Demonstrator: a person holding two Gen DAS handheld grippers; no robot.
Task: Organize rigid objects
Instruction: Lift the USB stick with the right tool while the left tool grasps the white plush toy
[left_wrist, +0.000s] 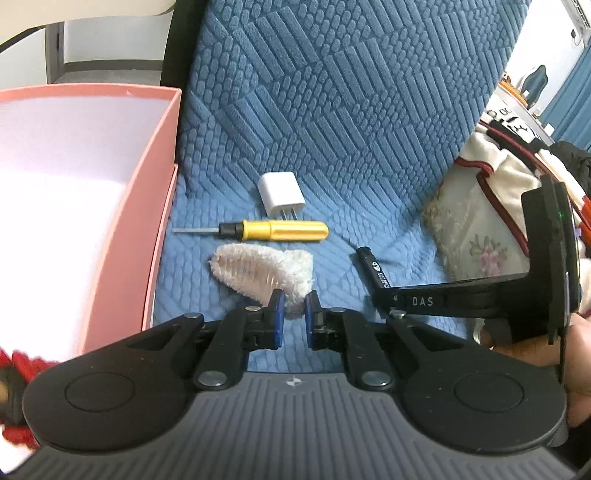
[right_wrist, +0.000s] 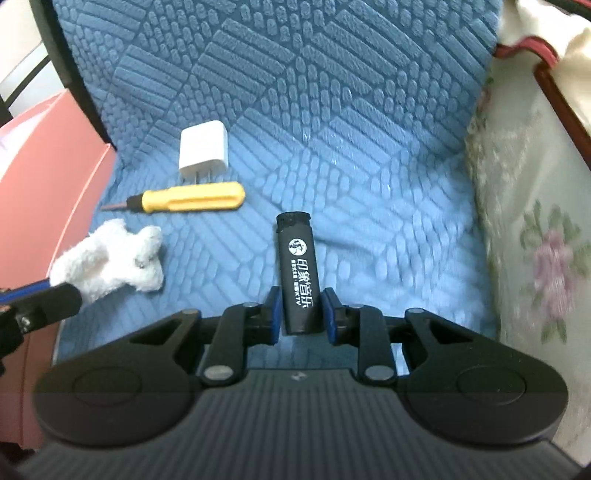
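The lighter (right_wrist: 297, 273), a smooth black stick with white print, lies on the seat between the right gripper (right_wrist: 298, 310) fingers; the blue pads sit close on both sides, but whether they actually pinch it can't be told. Left of it sits a fluffy white toy (left_wrist: 266, 271), its near end between the left gripper (left_wrist: 294, 314) fingers, which are narrowed around it, though whether they grip it isn't clear either. Just past the toy lies a screwdriver (left_wrist: 273, 230) with a glossy yellow plastic handle and thin metal shaft, and a boxy white charger (left_wrist: 281, 195) with its prongs nearly touching the handle. Everything rests on a blue cushion (left_wrist: 332, 110), plush, embossed with ribbed blocks in a herringbone pattern. A pink box (left_wrist: 155, 206) with a white inside stands open at the left edge. On the right there's cream floral fabric (right_wrist: 535, 240) with dark red piping.
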